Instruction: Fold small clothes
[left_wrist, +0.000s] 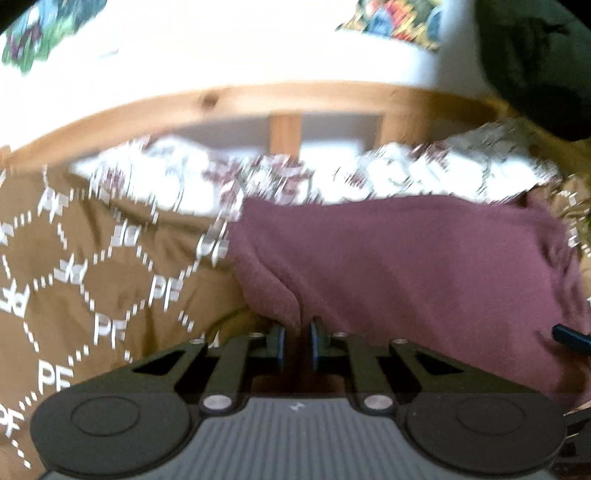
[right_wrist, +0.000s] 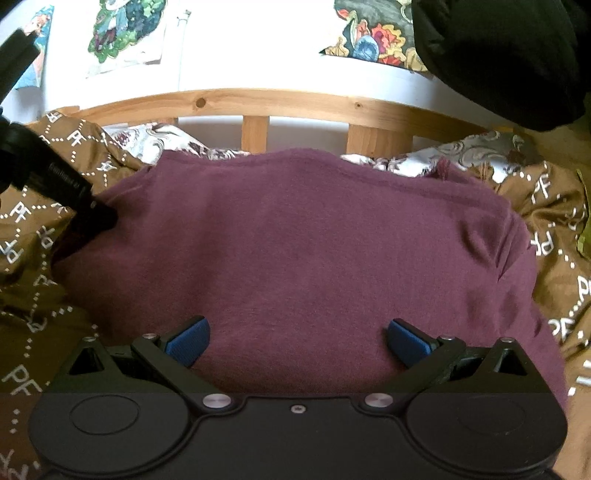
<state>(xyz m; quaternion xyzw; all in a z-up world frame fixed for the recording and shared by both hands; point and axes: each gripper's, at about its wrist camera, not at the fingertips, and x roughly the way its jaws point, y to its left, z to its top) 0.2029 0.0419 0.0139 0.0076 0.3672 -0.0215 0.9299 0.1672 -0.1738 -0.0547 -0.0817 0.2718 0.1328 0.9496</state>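
A maroon garment (left_wrist: 406, 251) lies spread on a brown bedspread (left_wrist: 92, 258) printed with white letters. My left gripper (left_wrist: 297, 334) is shut, and a raised fold of the garment's left edge is pinched between its blue pads. In the right wrist view the same garment (right_wrist: 295, 240) fills the middle, and the left gripper (right_wrist: 94, 216) shows as a black tip at the cloth's left edge. My right gripper (right_wrist: 299, 343) is open low over the garment's near part, its blue pads (right_wrist: 190, 341) wide apart with nothing gripped.
A wooden bed rail (right_wrist: 258, 101) with slats runs across the back under a white wall. A floral pillow or sheet (right_wrist: 476, 147) lies behind the garment. A dark bulky object (right_wrist: 498, 55) hangs at the upper right.
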